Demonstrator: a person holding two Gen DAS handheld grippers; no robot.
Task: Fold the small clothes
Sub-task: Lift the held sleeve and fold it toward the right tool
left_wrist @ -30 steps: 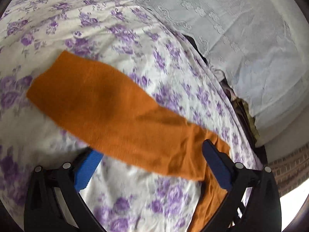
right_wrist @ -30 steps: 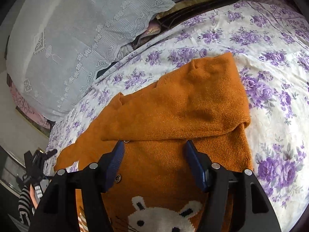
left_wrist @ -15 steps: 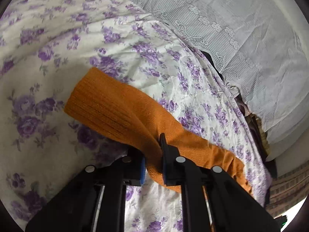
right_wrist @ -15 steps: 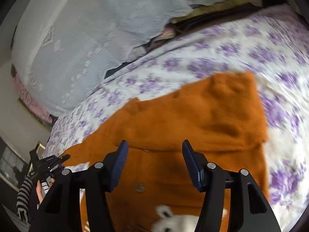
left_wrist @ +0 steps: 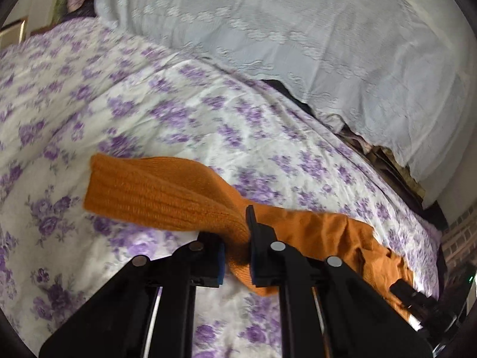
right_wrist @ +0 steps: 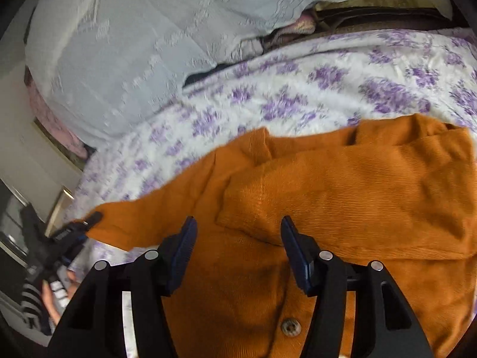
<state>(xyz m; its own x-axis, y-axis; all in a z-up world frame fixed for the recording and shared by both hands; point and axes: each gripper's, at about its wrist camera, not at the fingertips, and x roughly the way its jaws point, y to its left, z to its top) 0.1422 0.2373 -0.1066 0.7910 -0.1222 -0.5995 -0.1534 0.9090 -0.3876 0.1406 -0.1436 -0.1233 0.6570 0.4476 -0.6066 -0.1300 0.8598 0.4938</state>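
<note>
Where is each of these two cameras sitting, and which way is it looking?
Left wrist: rides the left gripper, facing along its fingers, shut on the orange sleeve above the floral bedsheet.
Right wrist: rides the right gripper, jaws apart over the orange cardigan; a hand in a striped cuff shows far left.
Shared: cardigan, bedsheet, white lace cover.

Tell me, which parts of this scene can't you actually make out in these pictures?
- Left wrist view: the part of the orange sleeve gripped by the left tongs is covered by their black fingers.
- Right wrist view: the lower front of the orange sweater is cut off by the bottom edge and hidden behind the right tongs.
- Both views: what lies under the white lace cloth is covered.
- Right wrist view: the flowered bedsheet is motion-blurred.
</note>
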